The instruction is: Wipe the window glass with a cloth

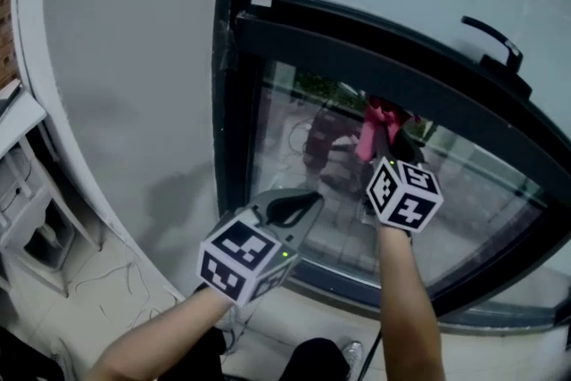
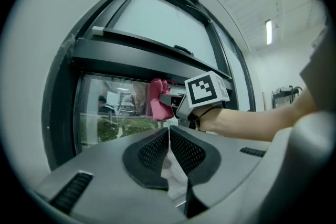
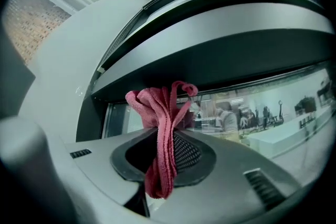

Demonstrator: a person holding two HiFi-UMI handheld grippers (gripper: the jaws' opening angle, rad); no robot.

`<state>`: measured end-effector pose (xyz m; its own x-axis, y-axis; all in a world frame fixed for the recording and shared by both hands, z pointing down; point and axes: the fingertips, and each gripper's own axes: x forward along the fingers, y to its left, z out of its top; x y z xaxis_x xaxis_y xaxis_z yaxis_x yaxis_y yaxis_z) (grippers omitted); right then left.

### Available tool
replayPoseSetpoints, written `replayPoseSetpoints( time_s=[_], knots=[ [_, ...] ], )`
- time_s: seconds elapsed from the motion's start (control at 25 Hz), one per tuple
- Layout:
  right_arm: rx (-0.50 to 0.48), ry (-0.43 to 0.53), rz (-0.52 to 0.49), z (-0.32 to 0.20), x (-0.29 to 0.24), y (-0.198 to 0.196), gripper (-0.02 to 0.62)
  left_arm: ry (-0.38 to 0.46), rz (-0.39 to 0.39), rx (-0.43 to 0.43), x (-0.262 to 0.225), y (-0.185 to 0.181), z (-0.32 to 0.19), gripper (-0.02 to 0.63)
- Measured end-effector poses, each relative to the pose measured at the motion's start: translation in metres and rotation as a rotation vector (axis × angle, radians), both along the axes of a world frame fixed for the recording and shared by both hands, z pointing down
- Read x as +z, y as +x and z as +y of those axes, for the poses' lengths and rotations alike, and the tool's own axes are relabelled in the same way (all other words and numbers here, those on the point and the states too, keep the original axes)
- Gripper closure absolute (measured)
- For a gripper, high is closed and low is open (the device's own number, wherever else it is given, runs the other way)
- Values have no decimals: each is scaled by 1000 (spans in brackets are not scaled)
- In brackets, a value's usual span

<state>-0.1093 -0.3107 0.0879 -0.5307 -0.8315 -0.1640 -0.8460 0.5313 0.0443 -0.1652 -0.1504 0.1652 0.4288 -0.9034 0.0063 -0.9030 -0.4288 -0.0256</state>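
A pink cloth (image 1: 376, 126) is pinched in my right gripper (image 1: 385, 138), which is shut on it and held up against the lower window glass (image 1: 482, 210) near its top edge. In the right gripper view the cloth (image 3: 160, 128) bunches above the jaws and hangs down between them, close to the glass (image 3: 252, 107). My left gripper (image 1: 303, 202) hangs lower left, close to the same pane, its jaws shut with nothing between them. From the left gripper view, the cloth (image 2: 159, 99) and the right gripper (image 2: 170, 99) show ahead, by the glass (image 2: 110, 113).
A dark window frame (image 1: 234, 94) runs down the left of the pane, with a thick crossbar (image 1: 375, 49) above it. A black handle (image 1: 493, 38) sits on the upper sash. A grey wall (image 1: 125, 58) lies left, with white furniture (image 1: 22, 192) at the far left.
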Motion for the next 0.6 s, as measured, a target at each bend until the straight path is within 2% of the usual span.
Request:
replayPoseSetpoints(
  time_s=[0.6],
  knots=[
    [229, -27, -85, -6, 2, 253, 517, -2, -46, 254, -4, 195, -24, 601]
  ],
)
